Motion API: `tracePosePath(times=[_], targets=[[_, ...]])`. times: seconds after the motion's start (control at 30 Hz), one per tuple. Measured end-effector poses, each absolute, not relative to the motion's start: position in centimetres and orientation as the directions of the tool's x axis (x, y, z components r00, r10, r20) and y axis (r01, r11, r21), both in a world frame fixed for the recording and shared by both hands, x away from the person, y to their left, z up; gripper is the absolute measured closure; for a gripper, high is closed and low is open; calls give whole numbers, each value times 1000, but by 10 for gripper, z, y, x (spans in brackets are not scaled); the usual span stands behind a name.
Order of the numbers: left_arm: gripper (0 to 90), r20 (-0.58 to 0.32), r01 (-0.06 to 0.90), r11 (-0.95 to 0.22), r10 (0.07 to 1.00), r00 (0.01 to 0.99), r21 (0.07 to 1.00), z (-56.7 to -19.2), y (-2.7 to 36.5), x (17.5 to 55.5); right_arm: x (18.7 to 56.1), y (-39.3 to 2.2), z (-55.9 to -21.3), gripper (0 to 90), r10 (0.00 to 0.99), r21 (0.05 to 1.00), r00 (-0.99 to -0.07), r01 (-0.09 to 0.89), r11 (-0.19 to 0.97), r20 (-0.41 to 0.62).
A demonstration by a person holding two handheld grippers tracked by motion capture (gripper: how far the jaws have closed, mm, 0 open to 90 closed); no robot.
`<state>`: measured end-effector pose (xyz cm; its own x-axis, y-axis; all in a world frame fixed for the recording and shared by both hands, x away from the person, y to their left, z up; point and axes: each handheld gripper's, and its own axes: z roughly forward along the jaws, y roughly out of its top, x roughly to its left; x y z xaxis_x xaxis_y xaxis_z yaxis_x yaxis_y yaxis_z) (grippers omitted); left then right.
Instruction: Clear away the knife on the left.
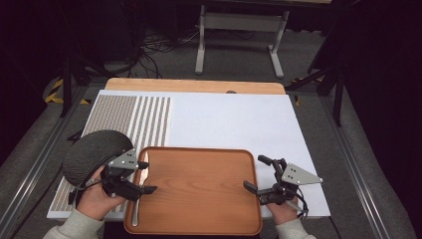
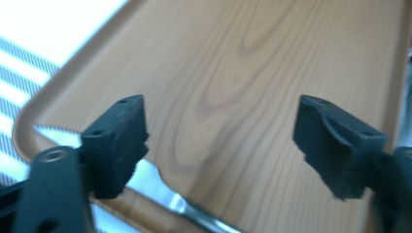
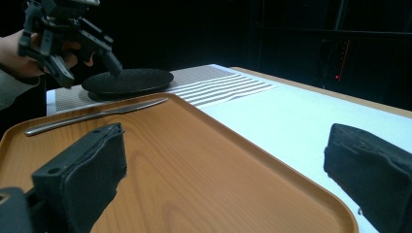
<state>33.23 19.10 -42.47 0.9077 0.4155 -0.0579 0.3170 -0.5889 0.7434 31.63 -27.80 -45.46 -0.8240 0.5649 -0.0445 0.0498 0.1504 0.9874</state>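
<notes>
**Knife Rests on Tray's Rim, Both Claws Spread Wide**

While my left gripper hangs with its foam-padded jaws spread wide and empty, the slim steel knife lies just below it along the left edge of the smooth, wood-grained tray. My right gripper gapes empty at the tray's right rim. Beyond lie a rough, dark round plate, a striped woven mat on the white tabletop, then grey floor.
</notes>
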Motion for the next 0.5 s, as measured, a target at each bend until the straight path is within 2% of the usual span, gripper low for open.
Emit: tracePosePath(times=[0.07,0.23,0.4,0.5], targets=[[56,-29,289,-566,423,906,772,-423,194,330,316,-278,-455,22,565,987,-824,50,152,-45],[16,-27,239,-498,396,918,833,-421,202,326,316,-280,-456,22,565,986,-824,52,156,-46],[5,-21,185,-380,397,918,906,-425,215,320,315,-279,-456,22,562,986,-826,53,158,-46],[6,-24,193,-372,414,910,908,-428,219,319,315,-280,-456,22,564,986,-825,54,157,-45]])
